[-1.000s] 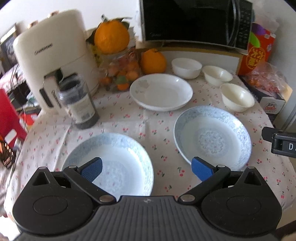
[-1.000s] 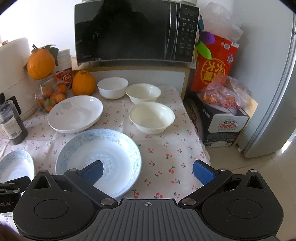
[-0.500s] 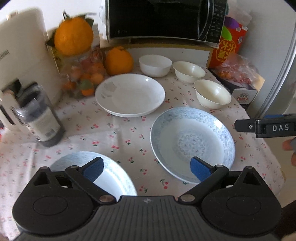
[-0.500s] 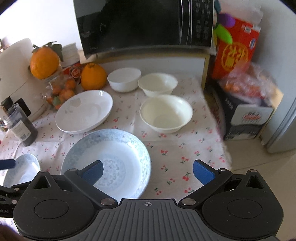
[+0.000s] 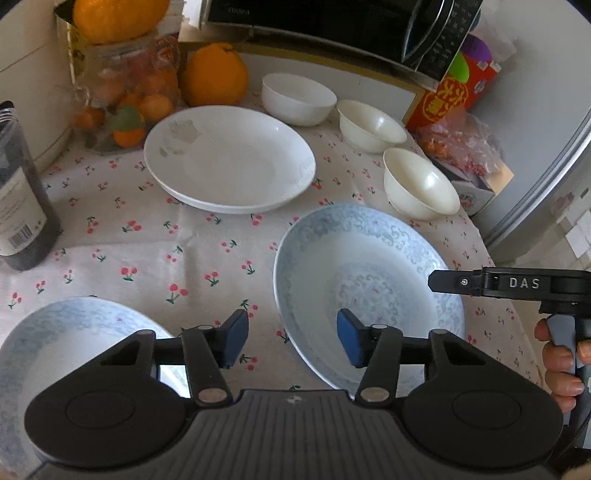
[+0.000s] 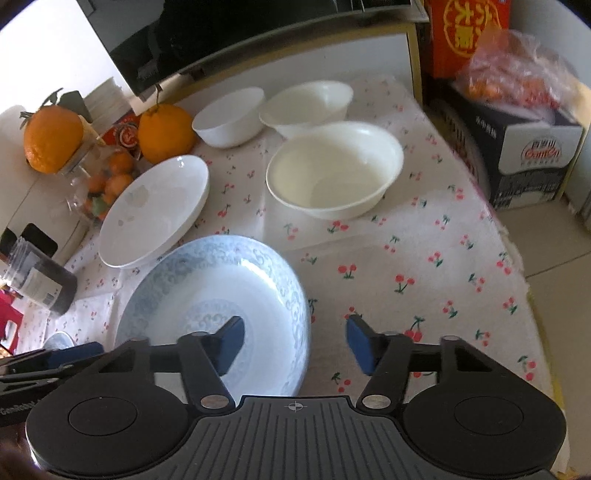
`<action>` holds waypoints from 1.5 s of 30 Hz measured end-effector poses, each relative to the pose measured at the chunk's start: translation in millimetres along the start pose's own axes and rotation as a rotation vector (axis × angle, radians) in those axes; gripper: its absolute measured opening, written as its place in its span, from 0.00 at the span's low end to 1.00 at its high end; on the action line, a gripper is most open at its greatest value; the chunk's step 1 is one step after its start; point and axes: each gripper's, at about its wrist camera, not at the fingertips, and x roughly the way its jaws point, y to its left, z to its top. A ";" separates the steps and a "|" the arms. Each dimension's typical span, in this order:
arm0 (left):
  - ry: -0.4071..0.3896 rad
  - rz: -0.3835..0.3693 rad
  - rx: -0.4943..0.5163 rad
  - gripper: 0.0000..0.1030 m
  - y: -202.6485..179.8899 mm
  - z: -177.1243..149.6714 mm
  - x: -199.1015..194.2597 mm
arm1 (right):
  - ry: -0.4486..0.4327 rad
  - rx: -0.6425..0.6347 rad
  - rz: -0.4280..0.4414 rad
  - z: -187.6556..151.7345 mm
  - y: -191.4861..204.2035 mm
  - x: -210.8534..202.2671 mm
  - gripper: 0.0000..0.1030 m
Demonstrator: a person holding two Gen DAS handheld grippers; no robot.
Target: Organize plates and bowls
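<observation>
Two blue-patterned plates are counted, one (image 5: 369, 280) between the grippers and one (image 5: 74, 332) at the near left. One plain white plate (image 5: 229, 158) is seen. Three bowls are counted: a white one (image 5: 295, 98) and two cream ones (image 5: 369, 125) (image 5: 421, 186). Two large oranges (image 6: 166, 131) (image 6: 51, 138) and one dark jar (image 5: 18, 206) are seen.

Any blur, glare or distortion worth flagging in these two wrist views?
Left wrist view: mostly sharp; fisheye bends the microwave; soft window sheen on the white plate. Right wrist view: motion smear on the orange bag and red box; the blue-patterned plate has a bright glare patch; corners vignette black.
</observation>
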 end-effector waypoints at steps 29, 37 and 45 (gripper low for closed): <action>0.001 0.104 -0.091 0.04 27.9 2.6 0.0 | 0.057 -0.012 0.031 -15.1 26.6 10.6 0.10; 0.003 0.117 -0.047 0.06 23.6 2.6 0.3 | 0.057 -0.017 0.029 -15.9 25.6 10.3 0.11; -0.018 0.133 0.001 0.20 21.0 2.7 -7.3 | 0.034 -0.038 0.024 -14.5 28.5 2.7 0.14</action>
